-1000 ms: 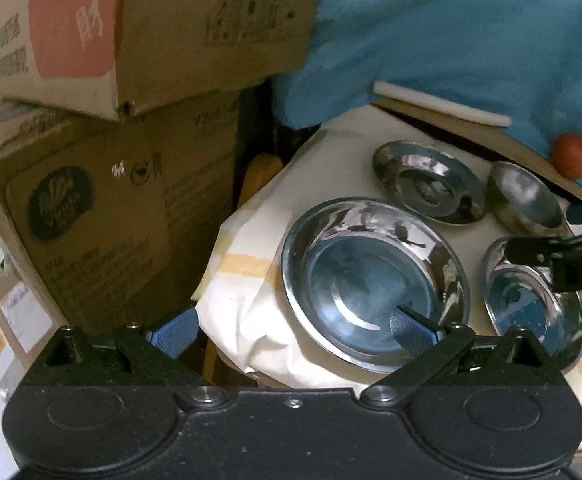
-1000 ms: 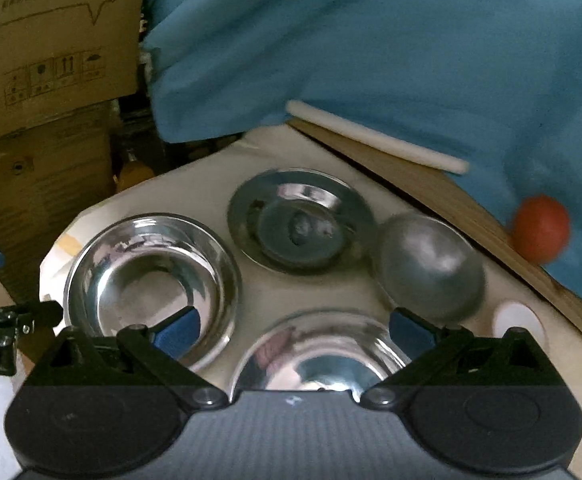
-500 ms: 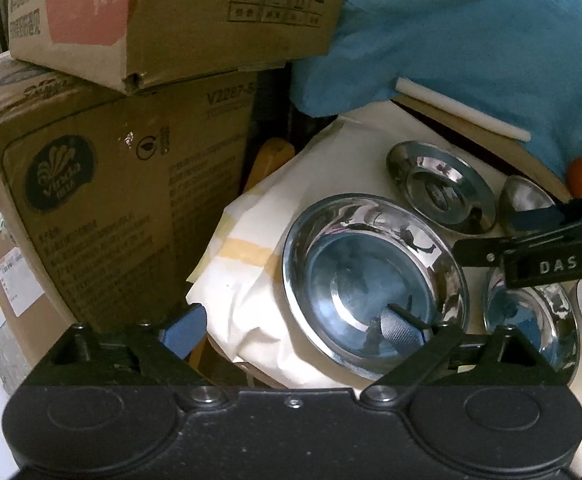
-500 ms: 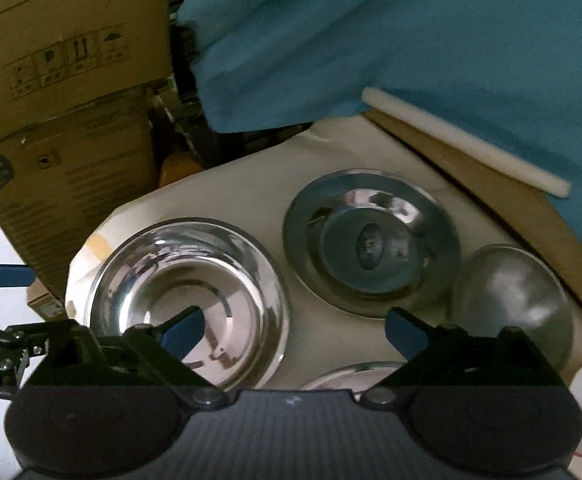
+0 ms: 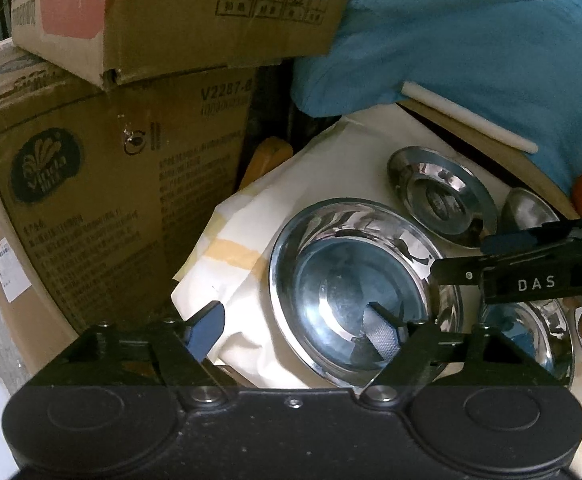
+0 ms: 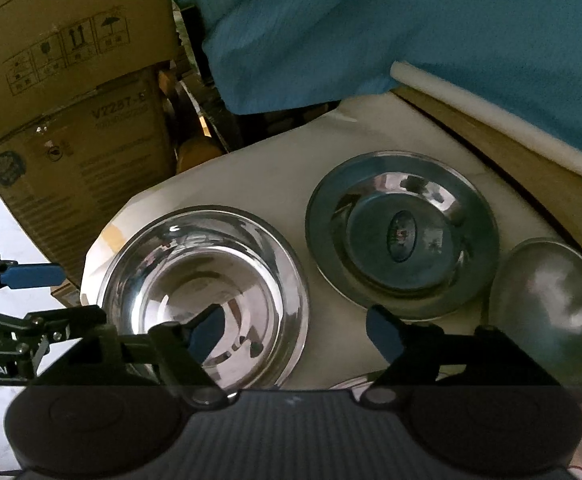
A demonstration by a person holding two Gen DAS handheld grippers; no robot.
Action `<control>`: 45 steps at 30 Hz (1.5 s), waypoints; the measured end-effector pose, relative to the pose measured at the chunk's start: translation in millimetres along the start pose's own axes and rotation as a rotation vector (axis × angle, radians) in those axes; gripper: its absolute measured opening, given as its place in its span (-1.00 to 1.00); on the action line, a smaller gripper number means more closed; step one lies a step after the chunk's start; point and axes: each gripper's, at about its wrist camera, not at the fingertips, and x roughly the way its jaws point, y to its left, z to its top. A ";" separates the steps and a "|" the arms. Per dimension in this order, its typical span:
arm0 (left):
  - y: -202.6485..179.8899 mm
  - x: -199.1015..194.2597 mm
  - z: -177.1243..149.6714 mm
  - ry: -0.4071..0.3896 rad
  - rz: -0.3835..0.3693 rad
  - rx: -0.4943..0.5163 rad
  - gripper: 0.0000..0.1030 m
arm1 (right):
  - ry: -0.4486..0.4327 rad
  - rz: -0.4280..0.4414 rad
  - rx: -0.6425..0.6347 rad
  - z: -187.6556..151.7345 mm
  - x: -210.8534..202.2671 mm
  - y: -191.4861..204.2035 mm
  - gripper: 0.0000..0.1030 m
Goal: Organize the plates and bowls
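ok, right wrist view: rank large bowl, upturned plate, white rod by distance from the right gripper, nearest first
From the right gripper:
1. large bowl, lower left; the left fingertip overlaps its inside.
2. upturned plate, just ahead, right of centre, clear of both fingers.
3. white rod, far right, along the blue cloth at the back edge.

A cream paper-covered tabletop point(image 6: 251, 168) carries four steel dishes. The large steel bowl point(image 6: 207, 292) sits near the left edge — beside it, further back, lies a rimmed steel plate point(image 6: 403, 232) with an oval label at its centre. A small dull steel bowl point(image 6: 547, 308) rests just right of that plate, and another shiny steel bowl point(image 5: 531, 340) sits nearest — right of the large one.
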 end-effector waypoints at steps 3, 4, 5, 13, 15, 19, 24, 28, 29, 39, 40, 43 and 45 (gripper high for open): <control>-0.6 2.1 0.0 0.010 0.002 -0.004 0.40 | 0.006 0.022 0.007 -1.7 1.5 -1.3 0.48; -0.4 2.7 0.1 0.013 0.003 -0.005 0.36 | 0.008 0.027 0.008 -2.6 2.0 -1.6 0.47; -0.1 3.4 0.1 0.015 0.004 -0.008 0.34 | 0.011 0.032 0.007 -3.5 2.7 -1.6 0.44; 4.1 10.7 -0.3 0.038 -0.019 -0.047 -0.10 | 0.026 0.049 0.021 -6.7 7.3 -4.8 0.17; 3.7 12.5 -0.5 0.043 -0.022 -0.050 -0.12 | 0.031 0.055 0.023 -7.5 9.6 -6.8 0.07; 5.9 18.9 -0.3 0.059 -0.017 -0.057 -0.24 | 0.046 0.055 0.033 -7.4 15.9 -8.1 -0.04; 9.7 24.1 0.6 0.065 -0.019 -0.071 -0.36 | 0.064 0.051 0.046 -11.0 23.7 -7.9 -0.30; 11.4 28.2 1.8 0.079 -0.016 -0.076 -0.63 | 0.067 0.045 0.066 -15.8 26.1 -7.8 -0.53; 12.4 29.1 1.7 0.079 -0.015 -0.078 -0.65 | 0.068 0.046 0.074 -17.4 26.2 -8.2 -0.61; 21.1 23.8 5.2 0.050 -0.042 -0.086 -0.78 | 0.031 0.036 0.176 -23.3 16.1 -10.5 -0.75; 21.8 21.3 6.9 0.042 -0.050 -0.083 -0.78 | 0.021 0.033 0.183 -24.1 12.2 -10.0 -0.75; 22.6 14.8 10.9 0.025 -0.075 -0.069 -0.78 | -0.012 0.021 0.212 -27.3 -1.4 -9.1 -0.75; 21.1 10.3 14.3 0.011 -0.096 -0.053 -0.78 | -0.034 0.010 0.231 -31.3 -12.1 -10.1 -0.75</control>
